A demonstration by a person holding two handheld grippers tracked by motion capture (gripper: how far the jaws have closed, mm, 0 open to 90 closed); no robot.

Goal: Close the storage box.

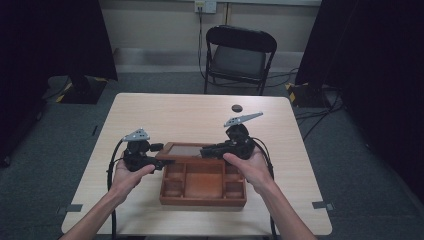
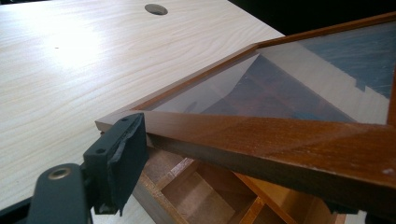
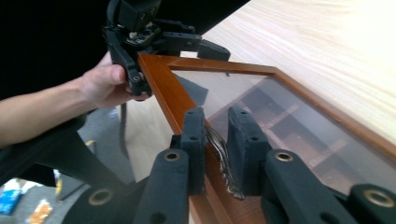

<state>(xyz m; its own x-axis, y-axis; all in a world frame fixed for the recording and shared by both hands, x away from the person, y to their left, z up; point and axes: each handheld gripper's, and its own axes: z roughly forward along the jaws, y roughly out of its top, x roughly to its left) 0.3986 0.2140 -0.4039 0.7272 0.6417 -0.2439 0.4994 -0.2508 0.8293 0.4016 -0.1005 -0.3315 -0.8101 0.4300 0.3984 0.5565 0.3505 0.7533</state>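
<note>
One wooden box [image 1: 202,187] at centre of the high view, near the counter's [image 1: 165,112] lower edge, with several open compartments. One glass-paned lid [image 1: 185,149] raised off the box at its far side. Two tools, both gripping the lid frame: left tool [image 1: 167,160] clamped on the lid's left corner, right tool [image 3: 215,140] closed narrow on the frame edge, low in the right gripper view. Two hands [image 1: 127,175] entering from the bottom. One dark round hole [image 1: 236,107] in the counter above centre. One black chair [image 1: 239,57] at top.
</note>
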